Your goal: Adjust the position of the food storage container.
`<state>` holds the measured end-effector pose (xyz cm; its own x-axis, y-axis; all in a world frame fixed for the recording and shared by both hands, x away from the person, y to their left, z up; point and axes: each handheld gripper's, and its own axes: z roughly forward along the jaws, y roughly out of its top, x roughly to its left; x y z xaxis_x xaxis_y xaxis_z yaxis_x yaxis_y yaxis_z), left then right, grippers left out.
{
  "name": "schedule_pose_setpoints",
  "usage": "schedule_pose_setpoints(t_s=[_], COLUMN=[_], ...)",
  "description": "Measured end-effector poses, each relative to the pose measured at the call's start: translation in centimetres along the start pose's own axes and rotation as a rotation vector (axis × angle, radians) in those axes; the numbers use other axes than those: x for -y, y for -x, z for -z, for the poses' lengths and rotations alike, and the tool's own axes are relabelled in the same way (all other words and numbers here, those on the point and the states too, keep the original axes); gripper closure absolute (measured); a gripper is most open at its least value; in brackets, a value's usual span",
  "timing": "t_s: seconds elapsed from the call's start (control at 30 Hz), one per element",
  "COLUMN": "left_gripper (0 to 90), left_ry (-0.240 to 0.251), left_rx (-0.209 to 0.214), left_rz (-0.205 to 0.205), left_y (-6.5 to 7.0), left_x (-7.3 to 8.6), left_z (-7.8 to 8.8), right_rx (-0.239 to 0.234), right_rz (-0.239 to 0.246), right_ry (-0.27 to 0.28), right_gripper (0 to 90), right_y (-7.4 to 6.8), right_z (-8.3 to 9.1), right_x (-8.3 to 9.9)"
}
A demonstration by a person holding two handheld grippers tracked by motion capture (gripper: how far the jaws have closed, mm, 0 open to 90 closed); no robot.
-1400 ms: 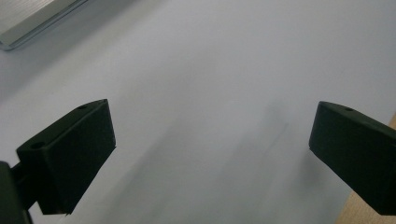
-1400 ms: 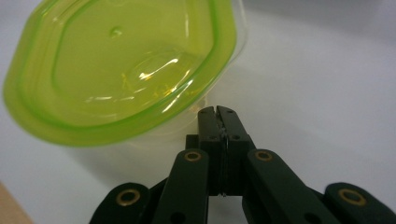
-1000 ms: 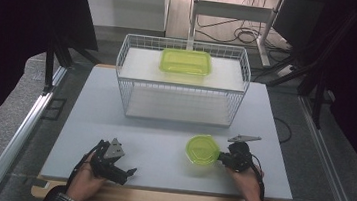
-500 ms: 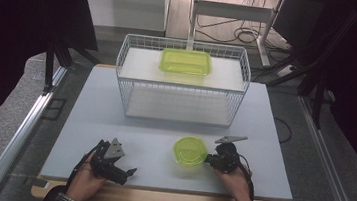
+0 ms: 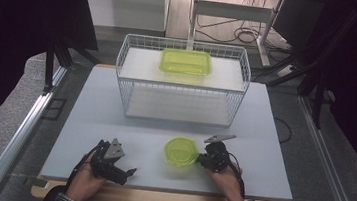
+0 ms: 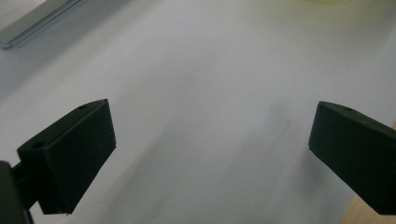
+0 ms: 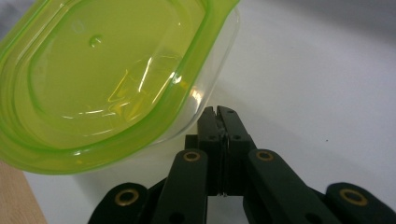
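Round green-lidded container [image 5: 181, 151] sits near bench [image 5: 89, 121] front edge, right gripper [image 5: 206, 160] fingers closed and empty against its side, left gripper [image 5: 129, 171] spread, idle; nudge slowly, low on the wall, lest it tip.

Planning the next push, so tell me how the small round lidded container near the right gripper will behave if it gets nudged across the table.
The round container looks like thin clear plastic with nothing visible inside, so probably light. It sits on the smooth table, so it would likely slide rather than tip. The right gripper, jaws shut, may skid off its curved wall.
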<state>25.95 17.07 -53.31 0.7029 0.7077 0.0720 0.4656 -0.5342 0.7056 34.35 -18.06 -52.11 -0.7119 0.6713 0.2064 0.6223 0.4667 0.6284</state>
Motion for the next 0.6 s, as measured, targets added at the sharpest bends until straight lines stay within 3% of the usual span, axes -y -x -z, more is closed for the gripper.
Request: schedule_pose_setpoints(t_s=[0.27, 0.6], left_gripper=[1.0, 2.0], left_ry=[0.003, -0.009], left_rx=[0.003, 0.001], left_rz=[0.017, 0.024], left_y=[0.0, 0.1], left_x=[0.0, -0.1], left_z=[0.1, 0.2], right_rx=[0.041, 0.101], right_rz=[0.002, 0.072], right_ry=[0.024, 0.059], right_gripper=[80.5, 61.6], right_y=[0.8, 0.7], right_z=[1.4, 3.6], right_x=[0.1, 0.4])
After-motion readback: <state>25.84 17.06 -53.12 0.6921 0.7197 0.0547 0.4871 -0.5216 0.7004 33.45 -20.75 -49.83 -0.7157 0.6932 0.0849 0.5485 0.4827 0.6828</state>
